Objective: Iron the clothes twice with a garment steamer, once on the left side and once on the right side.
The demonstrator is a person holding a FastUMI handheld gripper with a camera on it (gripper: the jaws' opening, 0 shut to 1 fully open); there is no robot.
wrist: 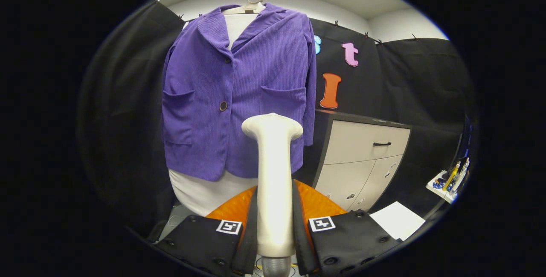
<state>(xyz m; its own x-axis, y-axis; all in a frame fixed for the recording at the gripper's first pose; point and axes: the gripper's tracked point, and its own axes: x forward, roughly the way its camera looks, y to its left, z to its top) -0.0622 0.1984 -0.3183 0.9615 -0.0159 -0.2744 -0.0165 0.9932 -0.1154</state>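
Jaws (275, 225) grip the steamer (273, 174) upright, both fingers pressing its handle; jacket (234, 93) hangs beyond. Head seemingly faces the fabric; tilting could skew it, missing 1 side.

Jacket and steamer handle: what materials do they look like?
Jacket: purple ribbed fabric, probably corduroy; fine vertical ridges, matte, soft folds at the pockets. Steamer: cream body, likely moulded plastic; smooth, with a soft sheen along its length. The gripper is shut on it, both fingers pressing its sides.

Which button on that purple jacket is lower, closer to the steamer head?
The brown button level with the pockets; the dark button sits below the collar. The fingers grip the steamer.
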